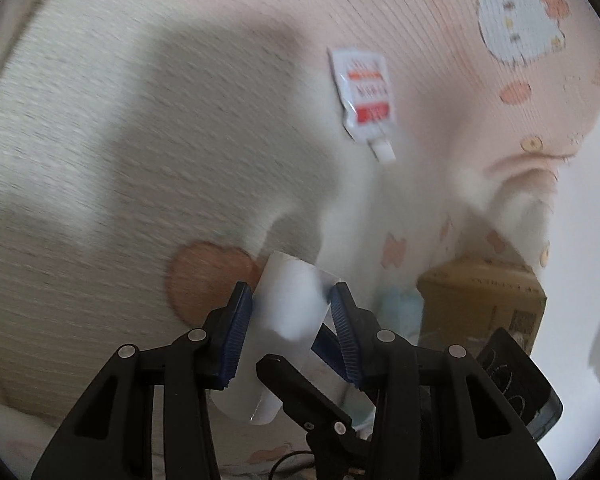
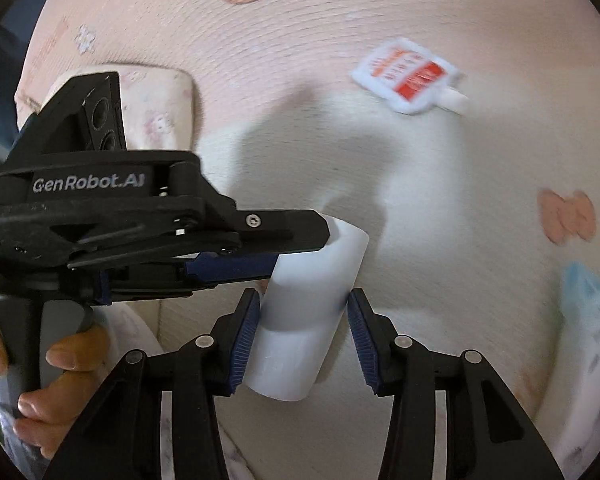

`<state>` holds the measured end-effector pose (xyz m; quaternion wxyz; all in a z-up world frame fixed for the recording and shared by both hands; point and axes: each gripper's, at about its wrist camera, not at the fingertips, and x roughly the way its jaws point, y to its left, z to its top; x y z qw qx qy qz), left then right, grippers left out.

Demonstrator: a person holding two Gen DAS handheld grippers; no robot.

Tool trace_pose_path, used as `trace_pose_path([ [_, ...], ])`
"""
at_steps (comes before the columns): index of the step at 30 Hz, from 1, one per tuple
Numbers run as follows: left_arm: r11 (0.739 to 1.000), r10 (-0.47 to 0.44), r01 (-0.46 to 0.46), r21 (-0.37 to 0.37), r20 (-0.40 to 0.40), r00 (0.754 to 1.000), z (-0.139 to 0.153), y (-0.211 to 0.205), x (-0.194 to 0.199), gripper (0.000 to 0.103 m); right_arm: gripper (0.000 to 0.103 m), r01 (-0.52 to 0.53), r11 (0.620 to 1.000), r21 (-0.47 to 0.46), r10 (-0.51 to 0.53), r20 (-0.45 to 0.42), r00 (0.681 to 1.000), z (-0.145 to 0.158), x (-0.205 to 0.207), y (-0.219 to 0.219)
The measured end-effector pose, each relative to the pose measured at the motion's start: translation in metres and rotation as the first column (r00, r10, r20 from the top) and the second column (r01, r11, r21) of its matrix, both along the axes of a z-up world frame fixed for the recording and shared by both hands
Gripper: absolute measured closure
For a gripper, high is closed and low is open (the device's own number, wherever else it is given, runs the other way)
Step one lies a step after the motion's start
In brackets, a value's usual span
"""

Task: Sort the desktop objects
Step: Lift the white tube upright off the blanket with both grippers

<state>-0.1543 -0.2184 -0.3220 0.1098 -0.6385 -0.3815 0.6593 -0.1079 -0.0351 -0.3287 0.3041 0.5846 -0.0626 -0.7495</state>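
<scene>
Now | white tube in both grippers' fingers | sachet well apart

patterned cloth surface bears spouted pouch.

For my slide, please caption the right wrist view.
Both grippers, left and right, hold one white tube above a pink cloth.

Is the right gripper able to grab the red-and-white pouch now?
Probably not. The right gripper is shut on the white tube, which the left gripper also grips. The red-and-white pouch lies apart on the cloth, unblocked.
</scene>
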Motion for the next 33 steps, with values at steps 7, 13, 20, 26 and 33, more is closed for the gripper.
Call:
trace_pose_path([
  [7,0.999,-0.041,0.042,0.034,-0.018,0.999,-0.006,0.036,0.010,0.058,0.060,0.057,0.998,0.022,-0.057,0.021,0.998,0.003,0.009,0.040],
  [13,0.995,-0.041,0.041,0.094,0.002,0.999,-0.015,0.049,0.022,0.057,0.059,0.081,0.997,-0.010,-0.080,0.054,0.995,0.000,0.018,0.074],
  [20,0.992,-0.028,0.026,0.120,0.015,0.999,-0.018,0.057,0.036,0.057,0.059,0.130,0.991,-0.031,-0.125,0.131,0.984,-0.005,0.022,0.095],
  [26,0.989,-0.015,0.010,0.144,0.034,0.999,-0.021,0.060,0.042,0.056,0.060,0.090,0.996,0.018,-0.092,0.107,0.990,-0.004,0.036,0.099],
  [33,0.994,-0.007,0.005,0.105,0.013,1.000,-0.017,0.060,0.055,0.055,0.060,0.055,0.996,0.068,-0.057,0.026,0.998,0.002,0.054,0.108],
])
